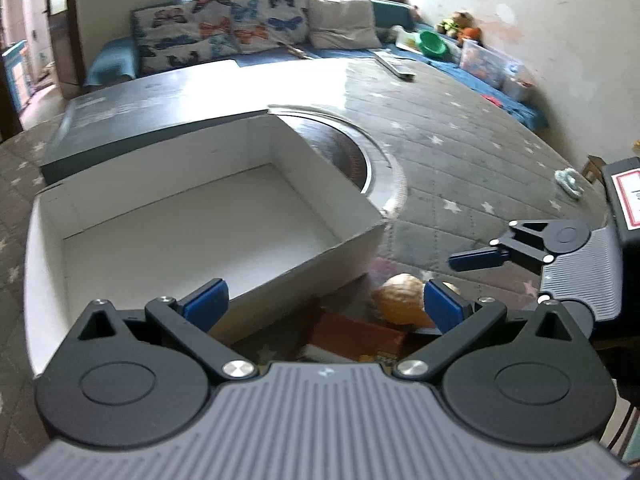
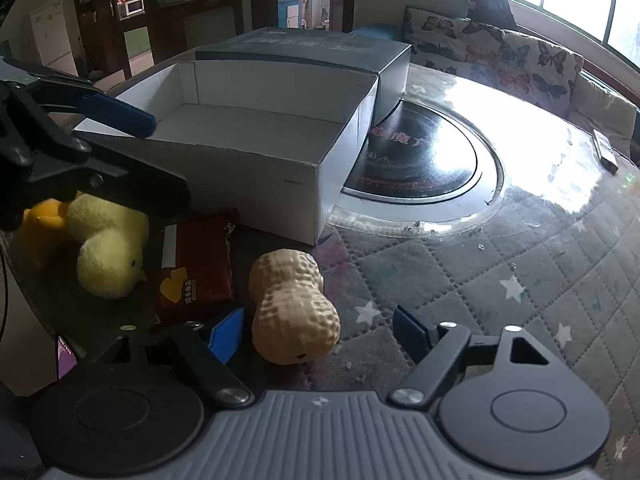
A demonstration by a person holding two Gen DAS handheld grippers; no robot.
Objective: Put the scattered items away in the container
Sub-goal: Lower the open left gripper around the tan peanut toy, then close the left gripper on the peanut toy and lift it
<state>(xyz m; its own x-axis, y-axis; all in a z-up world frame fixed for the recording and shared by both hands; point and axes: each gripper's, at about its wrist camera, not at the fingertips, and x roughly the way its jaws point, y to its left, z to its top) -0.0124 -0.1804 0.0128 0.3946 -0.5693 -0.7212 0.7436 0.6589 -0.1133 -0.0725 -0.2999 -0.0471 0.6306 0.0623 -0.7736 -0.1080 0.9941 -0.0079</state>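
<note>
Closest to me on the right side, my right gripper [image 2: 316, 334] stands with its jaws apart around the near end of the peanut toy [image 2: 294, 306]; the pads do not yet press on it, so I read this as a grasp being set up, not one made. Just left of the peanut lies a red snack packet [image 2: 196, 268], and beyond that a yellow plush chick [image 2: 110, 252], with something orange [image 2: 40, 220] behind it that I cannot identify. My left gripper [image 1: 326, 300] hangs released over the near corner of the white box [image 1: 48, 264], nothing between its fingers, the packet and the peanut visible below it. All of these items sit on the quilted star-patterned table cover [image 2: 460, 280], right beside the box's front wall. The box itself is open and I see nothing inside it, so by my judgement the tidying has barely begun: peanut, packet, chick and the orange thing all remain to go in. Farther back a dark lid or sleeve [image 1: 120, 120] sits behind the box, then a round inset cooktop [image 2: 420, 160], and a butterfly-print sofa [image 1: 224, 24].
</note>
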